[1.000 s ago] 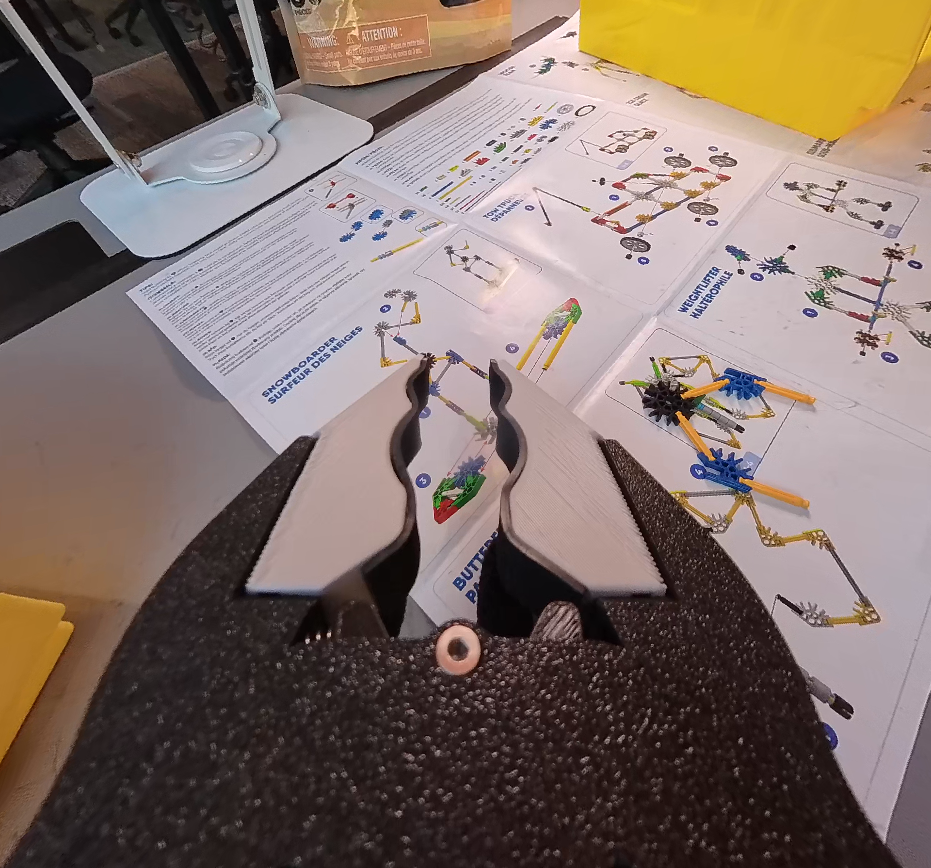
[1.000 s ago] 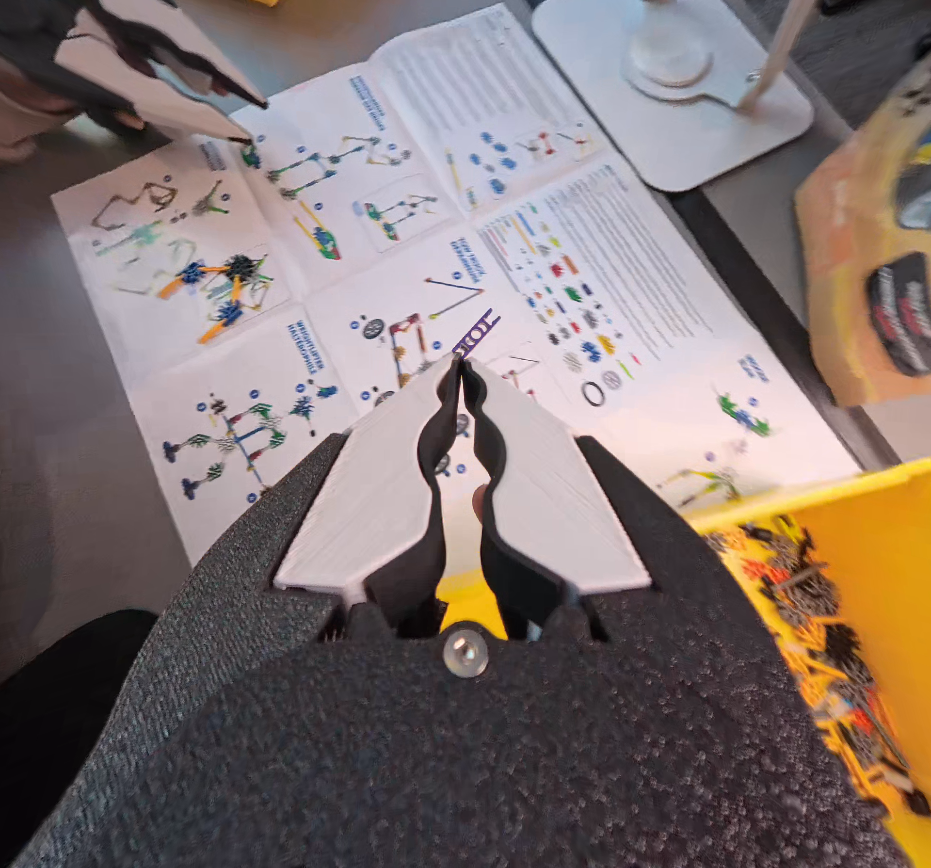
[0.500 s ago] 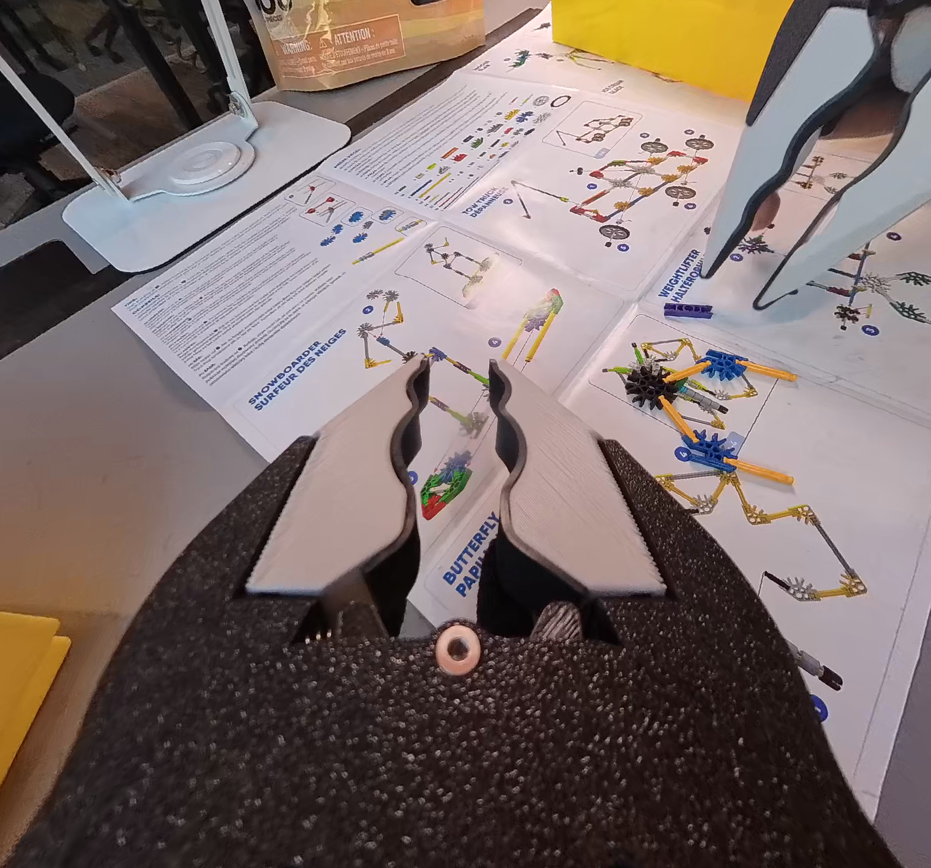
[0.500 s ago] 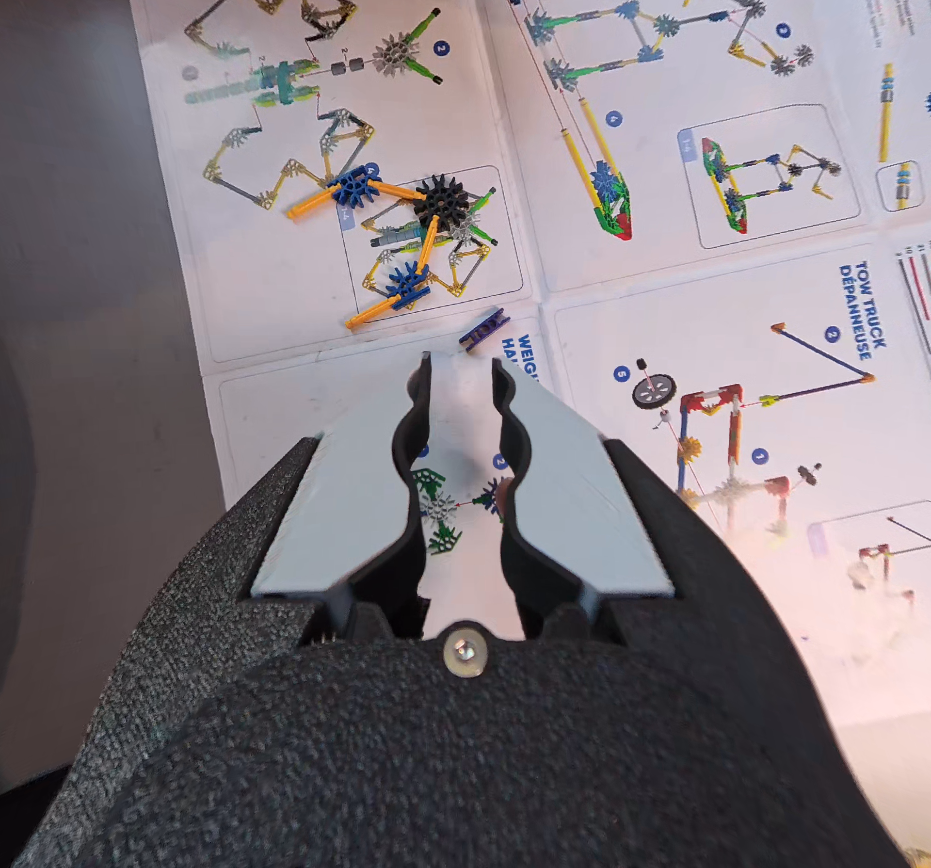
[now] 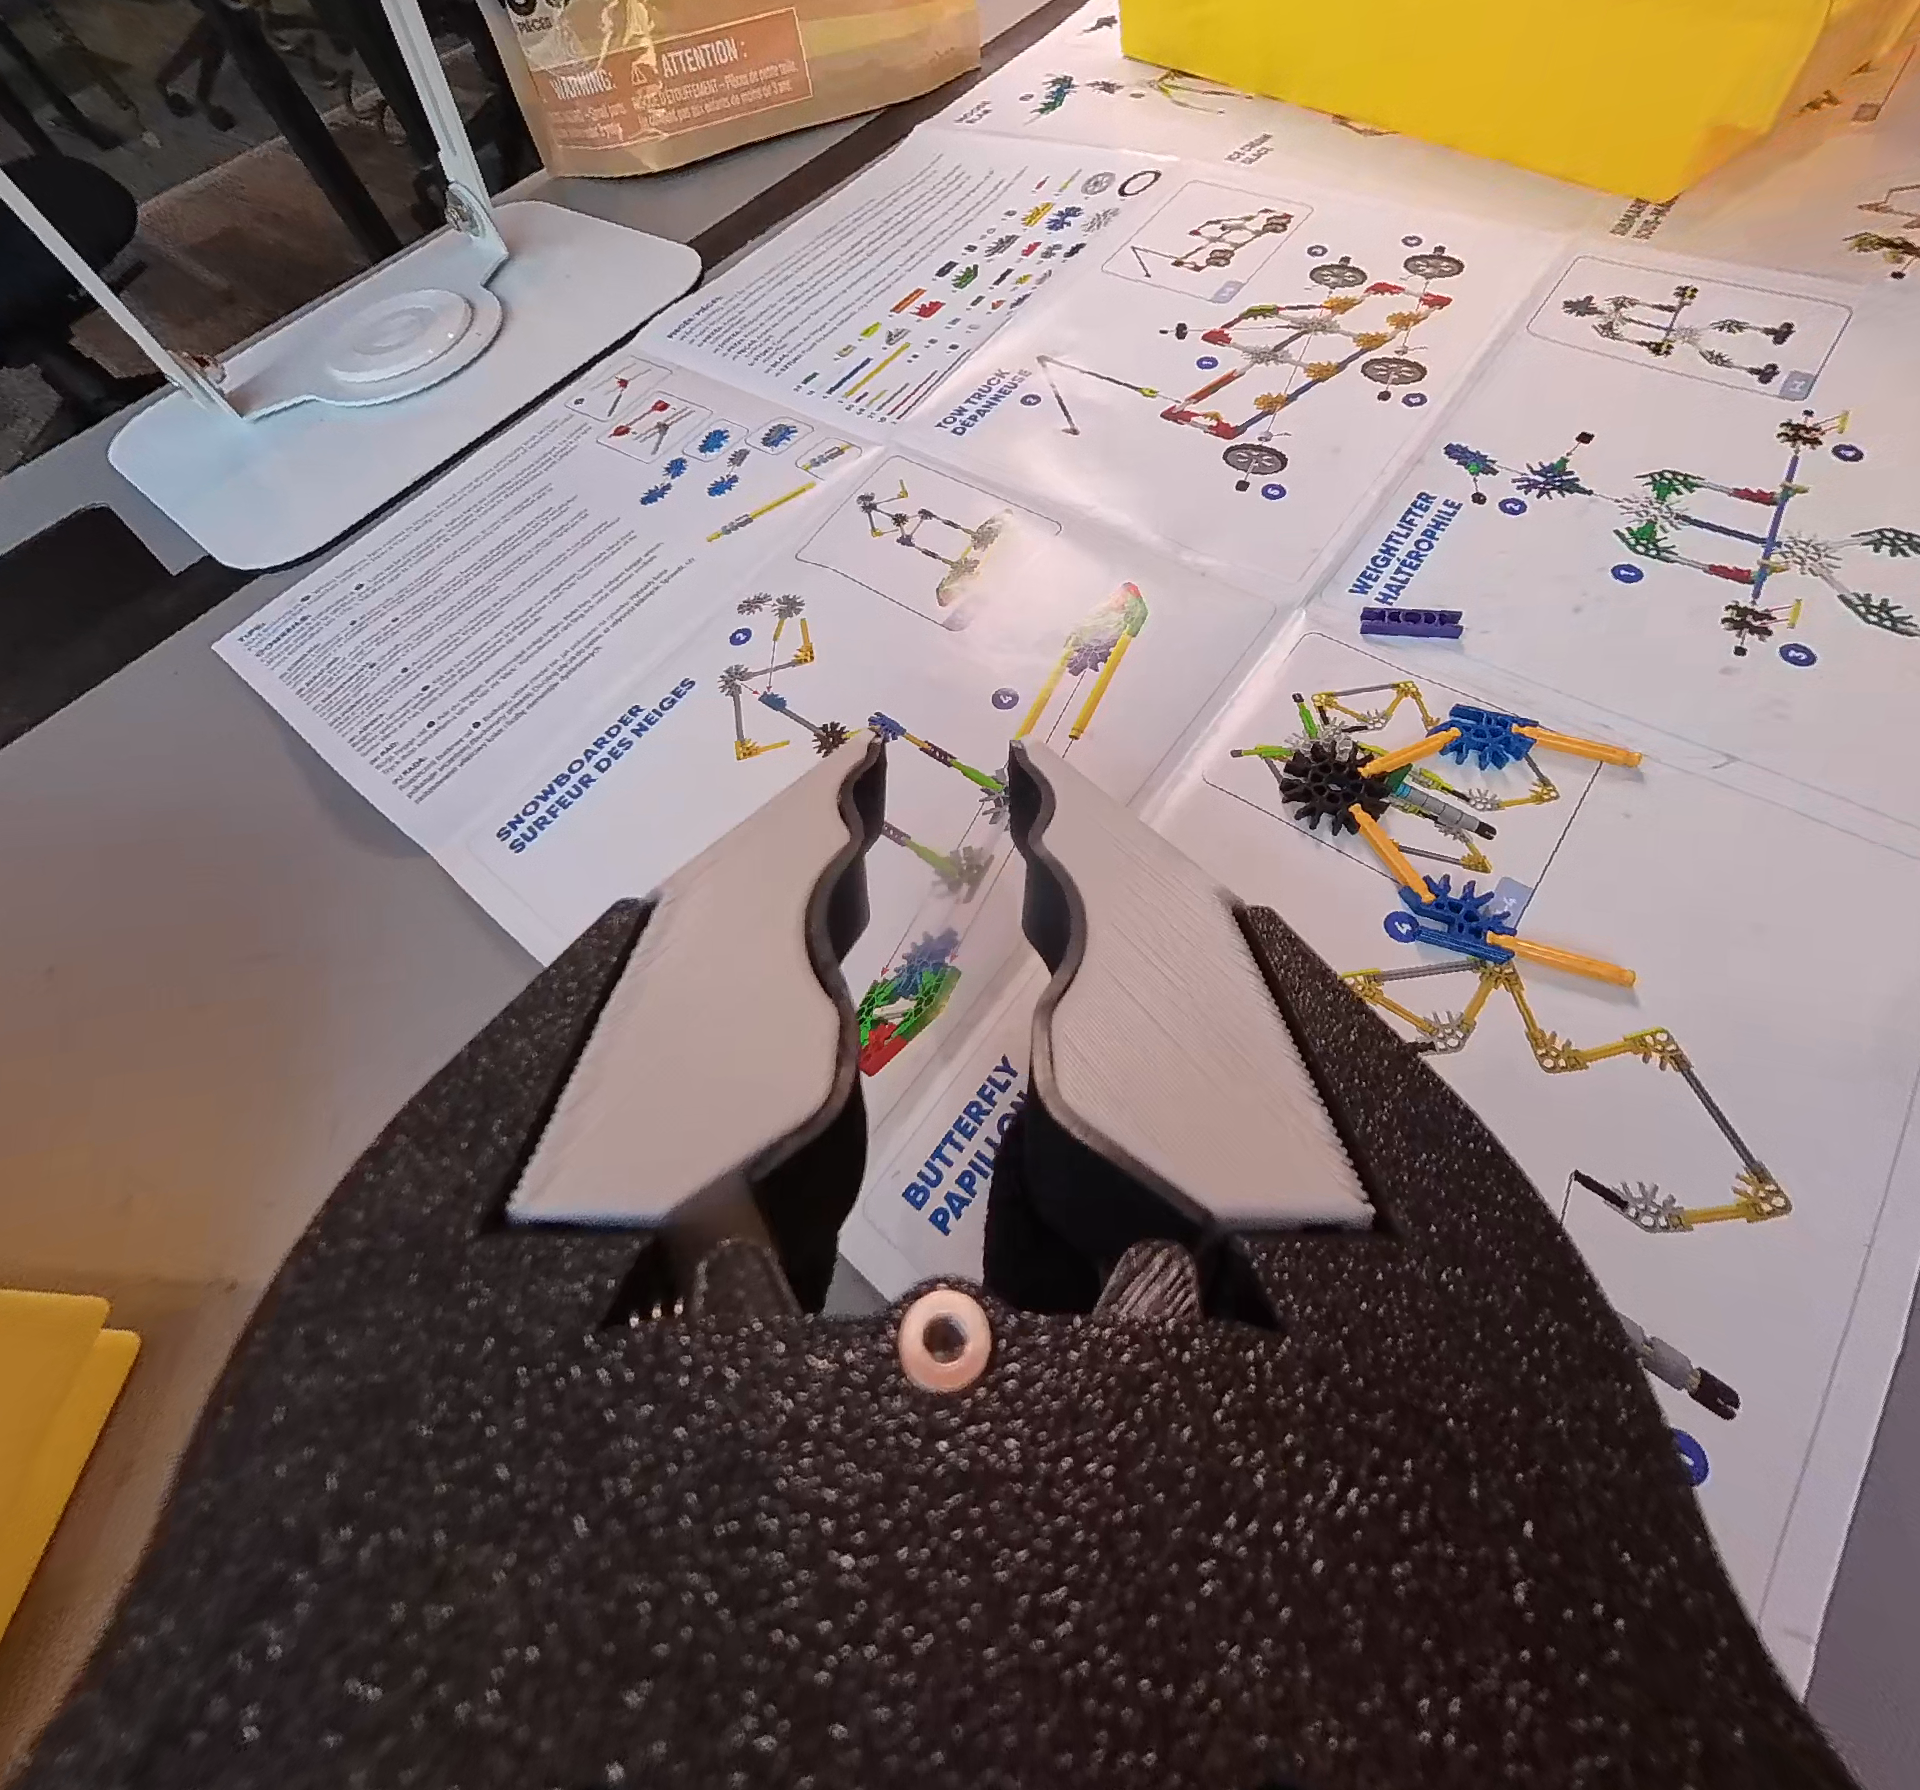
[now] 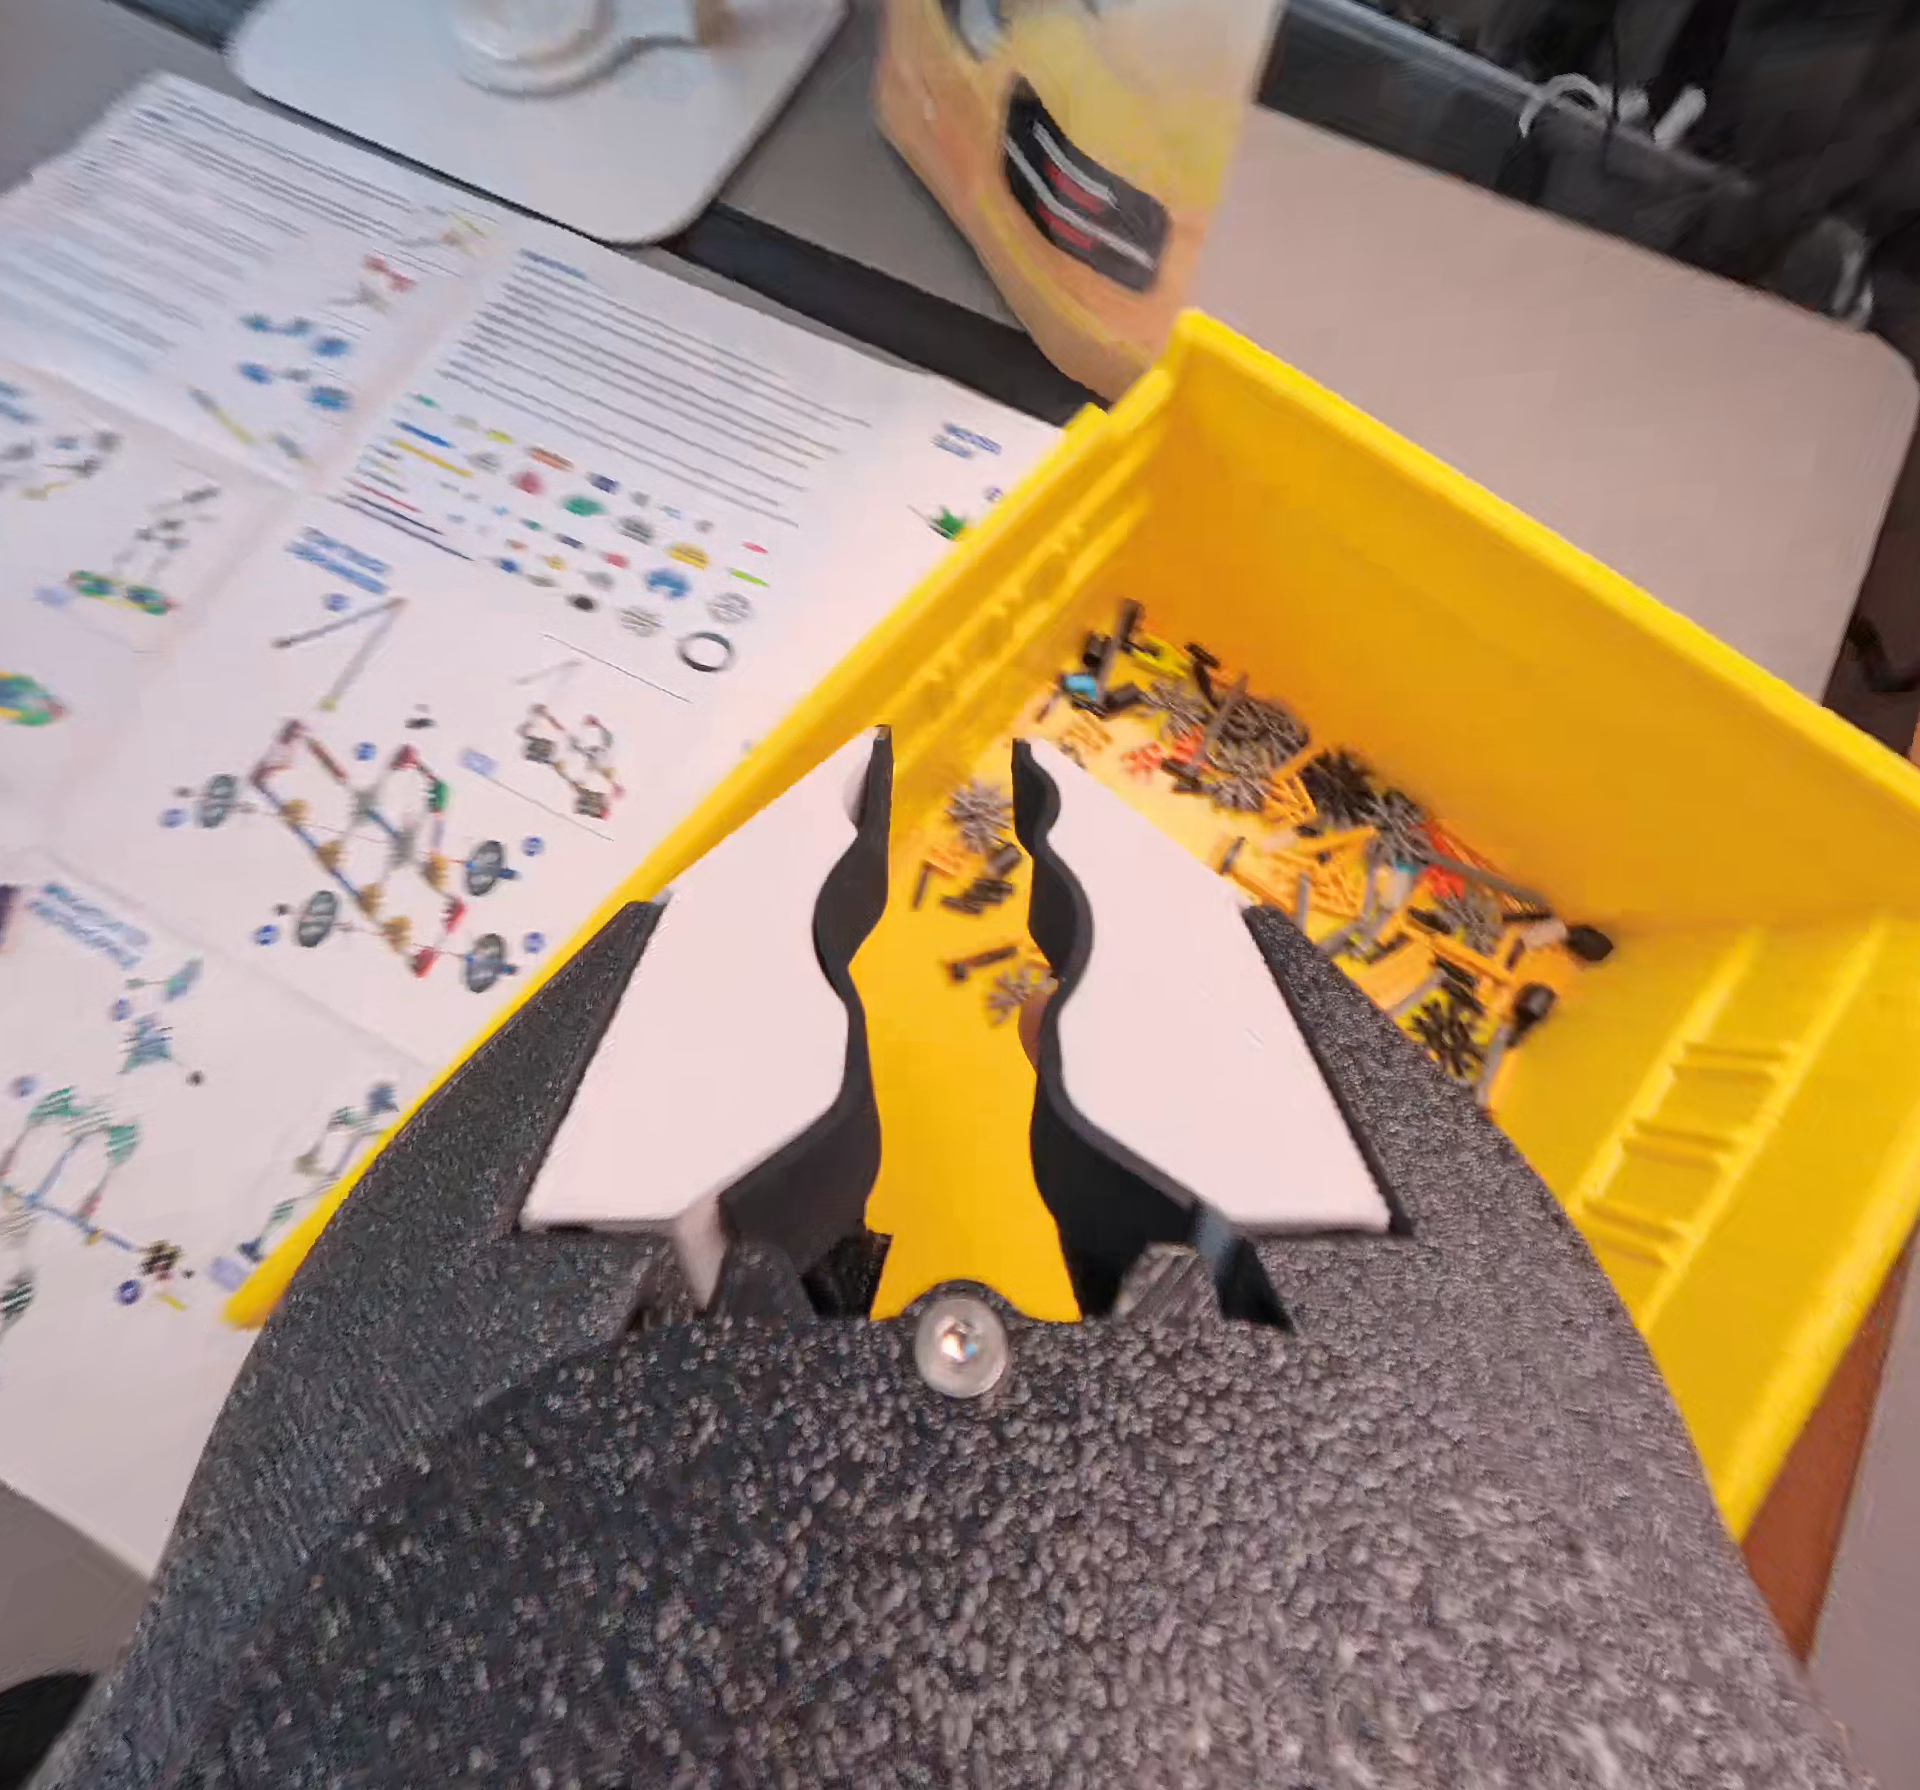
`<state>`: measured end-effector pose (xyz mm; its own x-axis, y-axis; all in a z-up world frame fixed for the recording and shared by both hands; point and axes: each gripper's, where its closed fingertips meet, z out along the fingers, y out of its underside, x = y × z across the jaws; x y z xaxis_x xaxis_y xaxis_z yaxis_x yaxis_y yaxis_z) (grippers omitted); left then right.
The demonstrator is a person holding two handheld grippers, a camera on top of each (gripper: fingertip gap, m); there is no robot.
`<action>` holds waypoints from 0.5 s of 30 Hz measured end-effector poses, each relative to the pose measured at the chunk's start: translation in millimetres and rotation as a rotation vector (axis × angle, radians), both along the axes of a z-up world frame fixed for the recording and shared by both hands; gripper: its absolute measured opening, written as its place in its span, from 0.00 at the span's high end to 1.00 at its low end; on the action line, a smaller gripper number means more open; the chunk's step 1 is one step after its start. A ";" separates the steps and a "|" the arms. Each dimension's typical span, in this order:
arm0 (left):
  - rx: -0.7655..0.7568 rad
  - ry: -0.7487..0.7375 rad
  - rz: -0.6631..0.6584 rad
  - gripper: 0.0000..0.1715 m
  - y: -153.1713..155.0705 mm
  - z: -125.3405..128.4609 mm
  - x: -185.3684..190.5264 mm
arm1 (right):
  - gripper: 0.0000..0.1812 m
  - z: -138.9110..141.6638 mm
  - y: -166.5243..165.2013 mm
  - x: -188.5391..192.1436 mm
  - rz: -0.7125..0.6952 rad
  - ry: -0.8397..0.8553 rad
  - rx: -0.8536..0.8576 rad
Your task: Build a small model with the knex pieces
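Left gripper [image 5: 945,753] hangs empty, fingers apart, over the instruction sheet [image 5: 1195,535]; right gripper [image 6: 948,753], also spread and empty, sits above the yellow parts bin [image 6: 1455,597]

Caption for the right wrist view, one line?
Open right gripper poised over yellow bin of small construction pieces, beside instruction sheet.

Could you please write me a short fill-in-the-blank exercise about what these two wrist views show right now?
1. The right gripper hangs open over the ____ bin of small parts.
2. The left gripper is open and holds ____.
3. A small purple piece lies loose on the instruction ____.
4. The part-built model has a ____ hub with orange rods.

Missing words: yellow; nothing; sheet; black
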<state>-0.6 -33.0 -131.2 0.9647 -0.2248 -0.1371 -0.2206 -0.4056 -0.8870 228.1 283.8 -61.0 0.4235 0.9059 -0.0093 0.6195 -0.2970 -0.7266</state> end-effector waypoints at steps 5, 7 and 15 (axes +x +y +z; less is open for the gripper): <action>0.009 -0.004 0.005 0.86 -0.3 1.6 -1.0 | 0.88 -72.4 39.4 40.8 -0.156 -0.204 -0.080; 0.024 -0.014 -0.007 0.86 -0.8 4.4 0.5 | 0.88 -85.8 46.7 48.9 -0.195 -0.234 -0.100; 0.146 -0.153 -0.120 0.75 -5.0 31.0 18.3 | 0.91 -99.5 47.6 51.5 -0.185 -0.274 -0.132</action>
